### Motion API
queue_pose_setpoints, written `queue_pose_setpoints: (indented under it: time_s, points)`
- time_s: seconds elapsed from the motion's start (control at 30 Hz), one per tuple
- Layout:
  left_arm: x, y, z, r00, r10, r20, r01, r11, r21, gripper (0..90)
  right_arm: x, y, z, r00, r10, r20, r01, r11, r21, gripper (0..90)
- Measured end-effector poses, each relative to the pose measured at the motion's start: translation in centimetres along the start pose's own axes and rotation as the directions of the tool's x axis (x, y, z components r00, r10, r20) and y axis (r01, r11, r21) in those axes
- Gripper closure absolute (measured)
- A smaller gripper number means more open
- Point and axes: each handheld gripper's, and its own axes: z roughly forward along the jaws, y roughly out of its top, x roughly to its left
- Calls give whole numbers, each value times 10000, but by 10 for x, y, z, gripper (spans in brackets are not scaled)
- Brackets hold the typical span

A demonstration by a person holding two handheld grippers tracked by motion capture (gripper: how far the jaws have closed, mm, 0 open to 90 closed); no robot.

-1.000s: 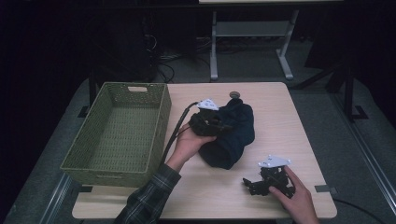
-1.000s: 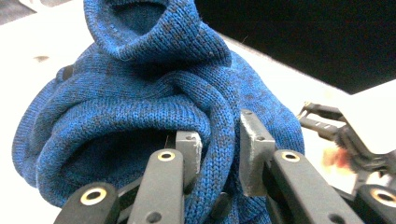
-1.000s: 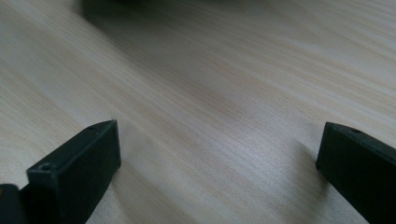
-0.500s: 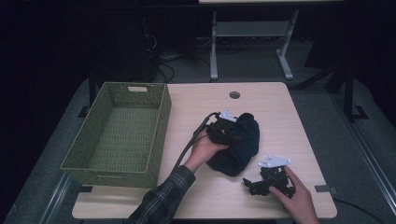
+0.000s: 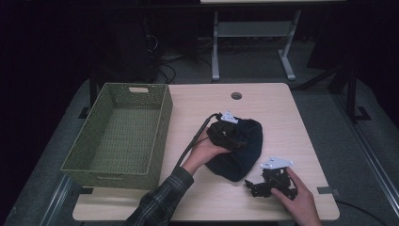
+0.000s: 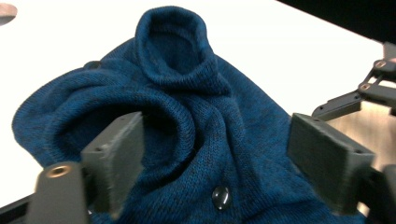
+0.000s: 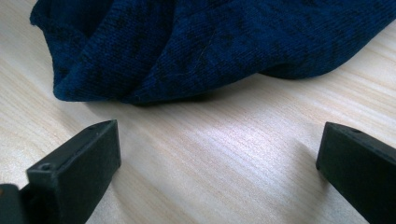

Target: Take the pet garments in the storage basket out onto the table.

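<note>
Left gripper [image 5: 225, 133], frame centre, hovers jaws spread over the sweater [image 5: 240, 153]. Right gripper [image 5: 263, 186], lower right, rests released on the table [image 5: 282, 108] beside it.

The crumpled dark blue knitted sweater [image 6: 196, 116] is flecked with black in its weave and carries a glossy dark round button [image 6: 220, 198]. The pale wooden bench [image 5: 282, 117] shows a fine straight grain, and the rectangular woven basket [image 5: 117, 136] on it is olive green. The plaid sleeve [image 5: 160, 202] is checked dark green and grey, and both grippers' jaws are matt black.
</note>
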Motion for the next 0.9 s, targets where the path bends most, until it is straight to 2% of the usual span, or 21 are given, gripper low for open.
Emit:
queue_pose_setpoints:
  time_s: [0.1, 0.33, 0.5, 0.9]
  points:
    - [-1, 0, -12, 9998, 179, -97, -179, 9998, -100, 138, 0, 0, 0, 10000, 54, -15, -54, 10000, 26, 0]
    - [-3, -6, -32, 9997, 104, -241, -115, 9989, -448, 129, 0, 0, 0, 10000, 39, -9, -39, 10000, 33, 0]
    - [-2, -18, -46, 9993, 91, -359, -111, 9984, -548, 127, 0, 0, 0, 10000, 37, -9, -37, 10000, 34, 0]
    - [-8, -48, -72, 9968, -336, -724, 272, 9958, -869, 127, 0, 0, 0, 10000, 26, -7, -26, 10000, 31, 0]
